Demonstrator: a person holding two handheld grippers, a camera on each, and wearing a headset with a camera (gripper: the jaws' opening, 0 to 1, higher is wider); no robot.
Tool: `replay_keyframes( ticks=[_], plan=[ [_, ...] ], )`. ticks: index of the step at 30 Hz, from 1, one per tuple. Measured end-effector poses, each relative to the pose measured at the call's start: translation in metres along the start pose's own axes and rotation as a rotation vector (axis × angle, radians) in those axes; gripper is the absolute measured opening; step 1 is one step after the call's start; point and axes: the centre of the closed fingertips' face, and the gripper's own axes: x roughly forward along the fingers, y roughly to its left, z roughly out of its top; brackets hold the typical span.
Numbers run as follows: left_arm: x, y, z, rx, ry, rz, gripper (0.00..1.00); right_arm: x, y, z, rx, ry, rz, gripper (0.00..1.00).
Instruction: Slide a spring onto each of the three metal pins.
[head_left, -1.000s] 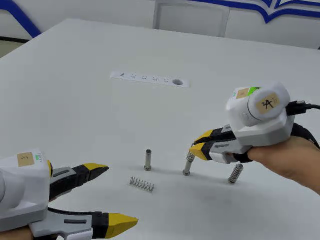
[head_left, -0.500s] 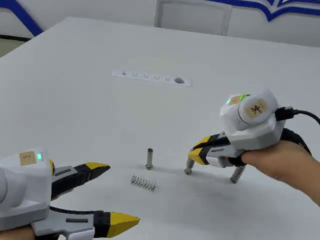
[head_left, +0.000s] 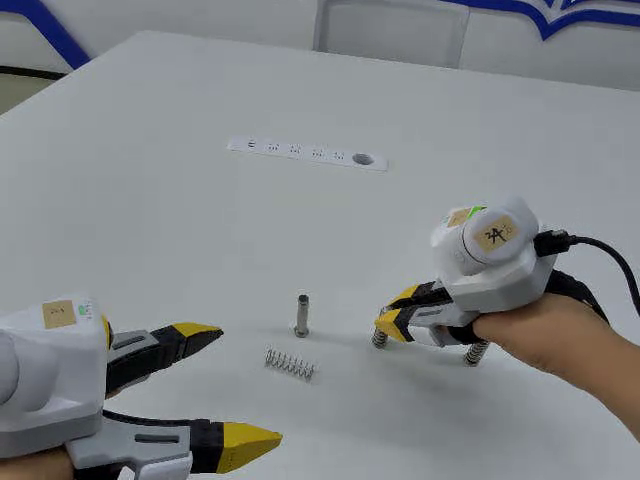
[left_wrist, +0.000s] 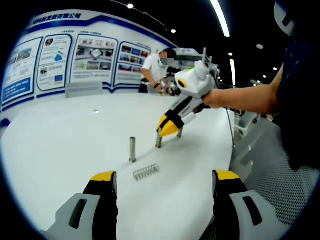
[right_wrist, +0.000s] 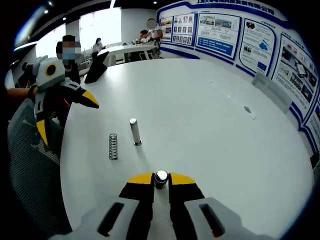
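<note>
Three metal pins stand on the white table. The left pin (head_left: 302, 315) (right_wrist: 134, 132) (left_wrist: 132, 149) is bare, and a loose spring (head_left: 290, 363) (right_wrist: 113, 146) (left_wrist: 146, 171) lies flat just in front of it. My right gripper (head_left: 392, 322) (right_wrist: 161, 181) (left_wrist: 169, 128) is shut low around the middle pin (right_wrist: 161, 176), whose spring (head_left: 380, 339) (left_wrist: 159, 141) shows under the tips. The right pin (head_left: 476, 351) wears a spring and is partly hidden by the gripper. My left gripper (head_left: 235, 388) (left_wrist: 165, 182) is open and holds nothing, near the front edge left of the loose spring.
A white power strip (head_left: 306, 154) lies flat farther back on the table. Wide bare tabletop (head_left: 150, 230) surrounds the pins. A black cable (head_left: 600, 255) trails from the right gripper. People stand at other tables in the background.
My right gripper has come down along the middle pin, from its top to near its base, taking the spring lower. The left gripper has stayed put.
</note>
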Motion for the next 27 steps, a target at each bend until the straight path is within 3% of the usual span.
replay_keyframes(
  ticks=[9,18,27],
  plan=[
    [0.000,-0.001,0.001,0.002,-0.002,-0.001,0.79,-0.002,-0.001,-0.006,0.005,0.003,-0.005,0.15],
    [0.001,-0.002,0.002,0.009,-0.001,-0.010,0.79,-0.009,0.001,-0.024,0.030,0.023,-0.014,0.15],
    [0.002,-0.003,0.003,0.012,-0.001,-0.015,0.79,-0.010,0.026,-0.029,0.020,0.028,0.021,0.15]
  ],
)
